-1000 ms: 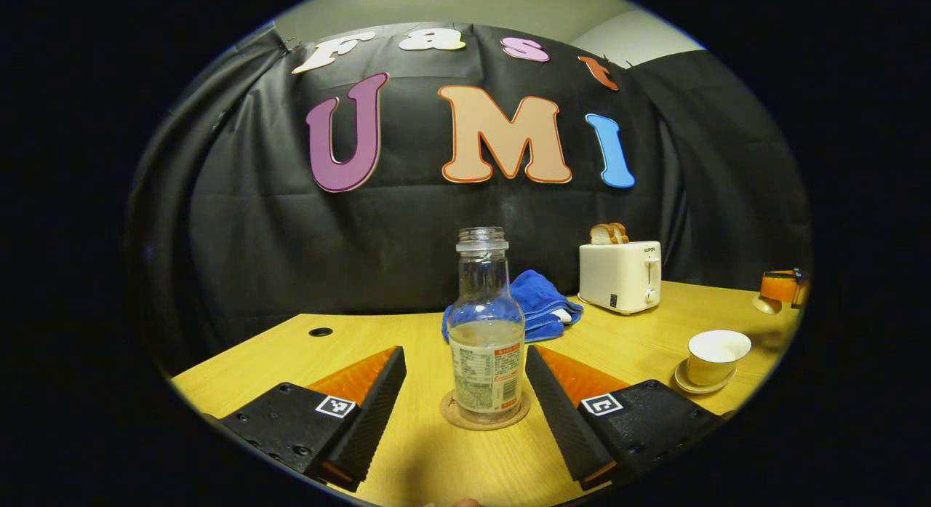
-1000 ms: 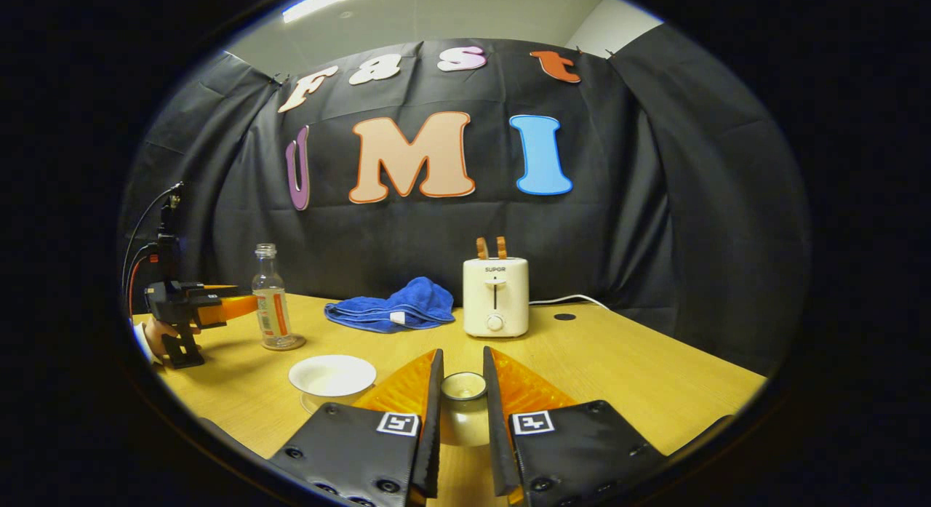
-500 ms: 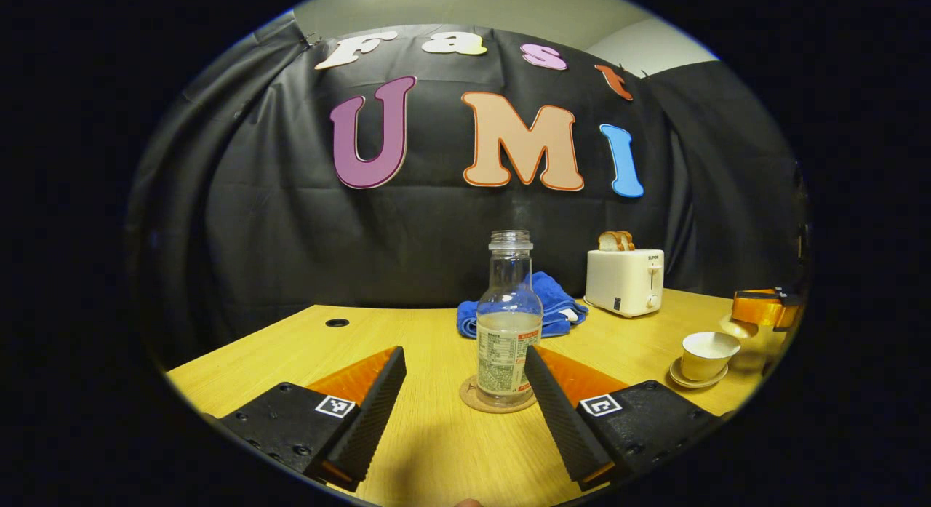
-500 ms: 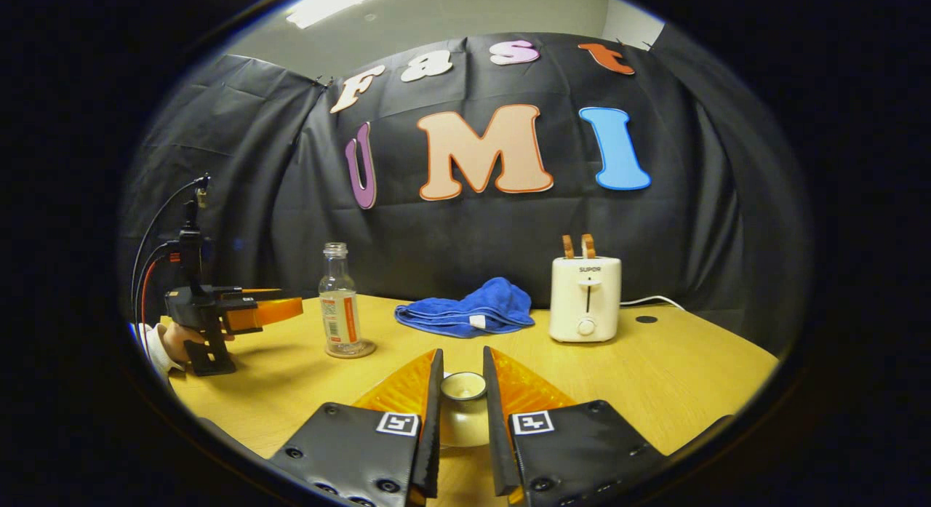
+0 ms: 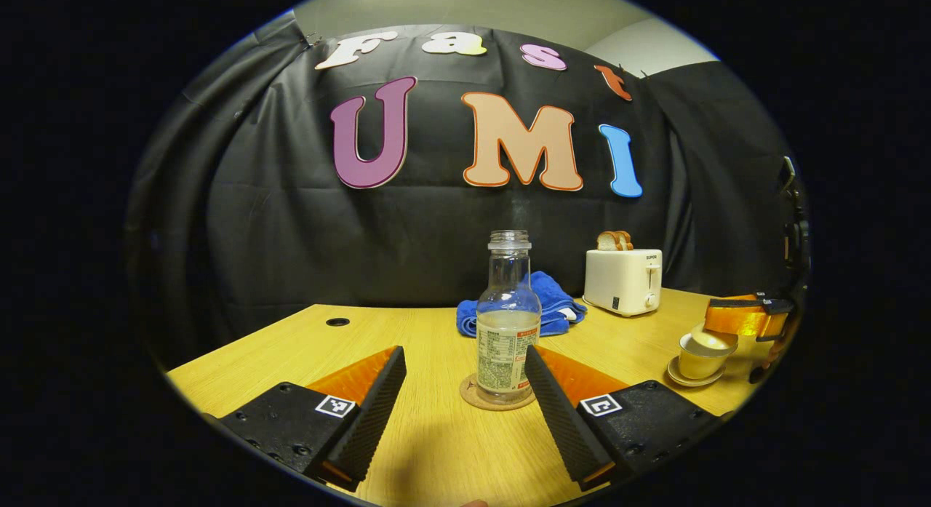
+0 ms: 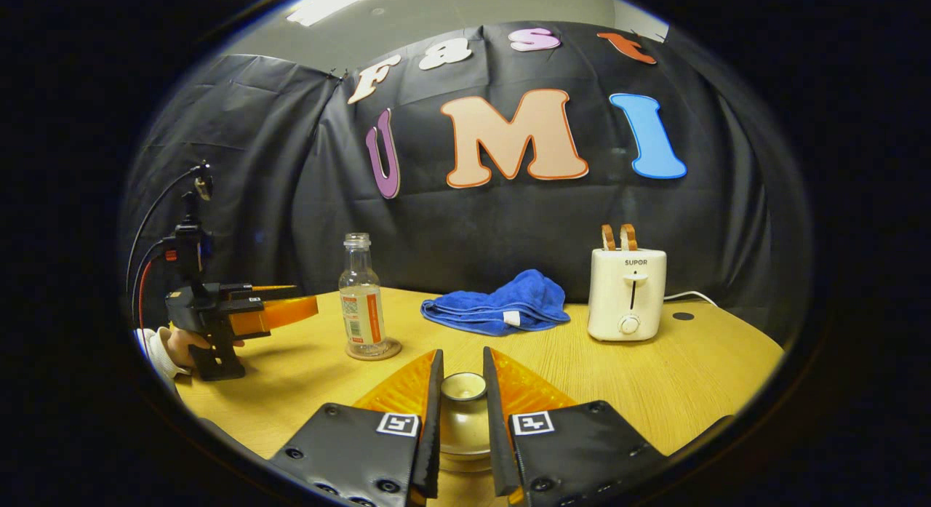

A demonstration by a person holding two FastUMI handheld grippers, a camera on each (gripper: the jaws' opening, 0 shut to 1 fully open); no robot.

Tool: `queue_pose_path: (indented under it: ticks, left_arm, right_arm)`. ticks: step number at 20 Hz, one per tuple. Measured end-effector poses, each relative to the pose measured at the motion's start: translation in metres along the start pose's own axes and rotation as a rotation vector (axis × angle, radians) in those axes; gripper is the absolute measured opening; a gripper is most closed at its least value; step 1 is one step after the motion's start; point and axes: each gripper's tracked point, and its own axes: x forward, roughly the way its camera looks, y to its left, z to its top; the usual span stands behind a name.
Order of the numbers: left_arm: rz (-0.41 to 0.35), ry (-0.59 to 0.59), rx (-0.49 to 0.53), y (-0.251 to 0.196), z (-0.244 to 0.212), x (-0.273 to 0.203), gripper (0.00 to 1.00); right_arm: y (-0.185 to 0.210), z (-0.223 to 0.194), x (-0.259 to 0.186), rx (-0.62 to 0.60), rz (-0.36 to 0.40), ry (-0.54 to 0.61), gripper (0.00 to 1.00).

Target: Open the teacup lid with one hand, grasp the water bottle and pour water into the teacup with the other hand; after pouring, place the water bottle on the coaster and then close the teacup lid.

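Left gripper view: looking straight at the water bottle (image 5: 508, 325). Finding it standing up tall on the coaster (image 5: 497, 402), with some water inside and no cap on. Holding the left gripper (image 5: 463, 353) with its fingers wide apart, in front of the water bottle and gripping nothing. Spotting the teacup (image 5: 698, 363) on its saucer (image 5: 686, 381) far to the right of the water bottle. Seeing the right gripper (image 5: 742, 322) bringing the teacup lid (image 5: 713, 340) down onto the teacup, a bit tilted. Not being able to tell if it is sitting all the way down. Noticing a blue towel (image 5: 554, 303) just behind the water bottle and a toaster (image 5: 623, 281) behind and to its right.

Right gripper view: squeezing the knob of the teacup lid (image 6: 463, 418) between the right gripper's (image 6: 461, 356) two fingers, nearly together. Seeing the left gripper (image 6: 280, 312), in a hand (image 6: 174, 343), to the left of the water bottle (image 6: 361, 303) and not touching it.

Judging the step: pouring done, water bottle back on the coaster (image 6: 373, 349), now closing the teacup, the last job.

Next: lowering the teacup lid flat onto the rim, gently, then spreading the fingers and lifting away without knocking it crooked.
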Motion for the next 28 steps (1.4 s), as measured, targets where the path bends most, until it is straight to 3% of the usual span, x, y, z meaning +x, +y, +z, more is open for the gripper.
queue_pose_path:
  ticks: [9, 13, 21, 24, 27, 28]
  left_arm:
    - [-0.004, -0.001, 0.0, 0.0, 0.0, 0.001, 0.96]
    - [-0.005, -0.001, 0.0, 0.001, 0.0, 0.001, 0.96]
    - [-0.005, -0.002, 0.0, 0.001, 0.0, 0.001, 0.96]
    - [-0.004, -0.002, 0.0, 0.001, 0.0, 0.002, 0.96]
    - [0.001, -0.002, 0.0, 0.002, 0.0, 0.001, 0.95]
    - [0.005, -0.002, 0.0, 0.002, 0.0, 0.001, 0.96]
  right_arm:
    - [0.001, -0.007, 0.003, 0.001, -0.004, 0.056, 0.32]
    - [-0.001, -0.008, 0.003, 0.01, -0.01, 0.061, 0.37]
    - [0.001, 0.008, -0.01, 0.002, -0.007, -0.051, 0.48]
    - [-0.006, 0.01, -0.011, 0.004, -0.038, -0.069, 0.59]
    - [-0.012, 0.011, -0.012, 0.002, -0.086, -0.075, 0.63]
    - [-0.017, 0.012, -0.012, 0.001, -0.11, -0.077, 0.59]
